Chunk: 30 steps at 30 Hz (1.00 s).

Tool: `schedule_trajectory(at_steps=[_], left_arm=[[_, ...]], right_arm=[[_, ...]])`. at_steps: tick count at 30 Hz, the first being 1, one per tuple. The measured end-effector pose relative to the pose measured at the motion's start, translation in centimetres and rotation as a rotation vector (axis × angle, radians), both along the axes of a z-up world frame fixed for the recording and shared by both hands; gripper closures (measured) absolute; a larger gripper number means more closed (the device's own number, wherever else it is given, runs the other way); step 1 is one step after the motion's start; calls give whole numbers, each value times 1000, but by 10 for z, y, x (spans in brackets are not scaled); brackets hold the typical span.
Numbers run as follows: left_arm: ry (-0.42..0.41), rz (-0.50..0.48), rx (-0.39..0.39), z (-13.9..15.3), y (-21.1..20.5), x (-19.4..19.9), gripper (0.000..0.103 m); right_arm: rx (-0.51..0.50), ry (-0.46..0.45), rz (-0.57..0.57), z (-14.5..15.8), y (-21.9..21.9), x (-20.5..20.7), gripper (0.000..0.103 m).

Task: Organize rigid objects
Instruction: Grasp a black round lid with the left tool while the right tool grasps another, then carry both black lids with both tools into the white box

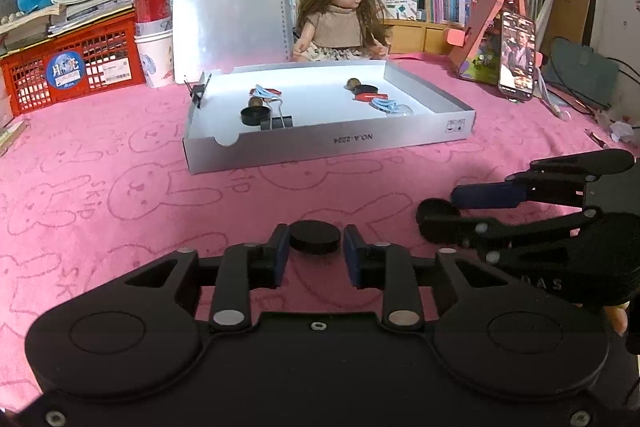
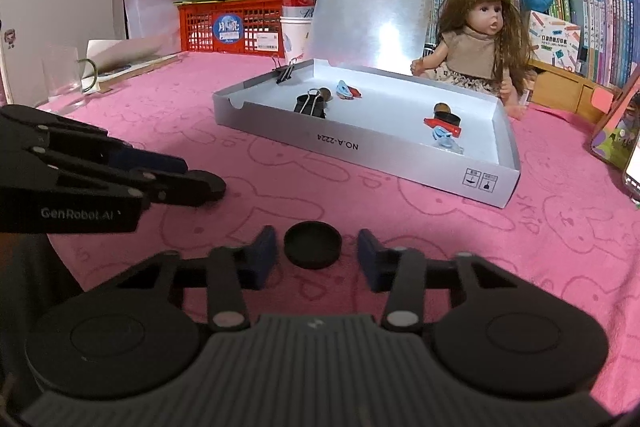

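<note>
step: pick-up, two black discs on the pink tabletop's near edge | your left hand-held gripper (image 1: 314,253) brackets its disc (image 1: 314,236), pads apart | right hand-held gripper (image 2: 316,255) likewise, disc (image 2: 313,245) unclamped | next: close both, carry to the box (image 1: 400,137)

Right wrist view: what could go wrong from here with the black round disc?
The black round disc lies flat at the very tips of the right hand-held gripper, untouched; closing could pinch only its edge and flick it away. The left hand-held gripper sits close, so they might collide.
</note>
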<state>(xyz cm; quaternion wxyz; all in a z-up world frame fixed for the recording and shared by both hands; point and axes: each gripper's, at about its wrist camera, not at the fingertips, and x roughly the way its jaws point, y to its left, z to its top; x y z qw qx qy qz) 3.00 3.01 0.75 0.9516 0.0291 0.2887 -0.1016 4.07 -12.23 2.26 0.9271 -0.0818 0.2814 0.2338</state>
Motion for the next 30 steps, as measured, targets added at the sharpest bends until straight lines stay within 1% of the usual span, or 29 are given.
schedule_trajectory(at_steps=[1, 2, 9, 10, 12, 13, 16, 23, 30], left_arm=[[1, -3, -2, -1, 0, -1, 66], [1, -4, -1, -1, 0, -1, 65], [17, -5, 17, -9, -4, 0, 64], [13, -6, 22, -10, -5, 0, 65], [8, -2, 24, -10, -5, -1, 74], [6, -2, 23, -10, -5, -1, 76], [11, -3, 2, -8, -4, 0, 76], [-21, -9, 5, -1, -6, -3, 76], [-44, 8, -9, 12, -6, 7, 76]], right_arm=[[0, -7, -4, 0, 0, -1, 65], [1, -11, -9, 0, 0, -2, 65], [23, -21, -48, 3, -4, -3, 66], [22, -22, -51, 3, -4, -3, 66], [21, -26, -58, 4, -4, -3, 66], [21, -27, -63, 4, -4, -2, 66], [24, -27, -78, 5, -4, -1, 66], [24, -27, -111, 6, -4, 2, 66], [42, -35, -152, 16, -6, 10, 66]])
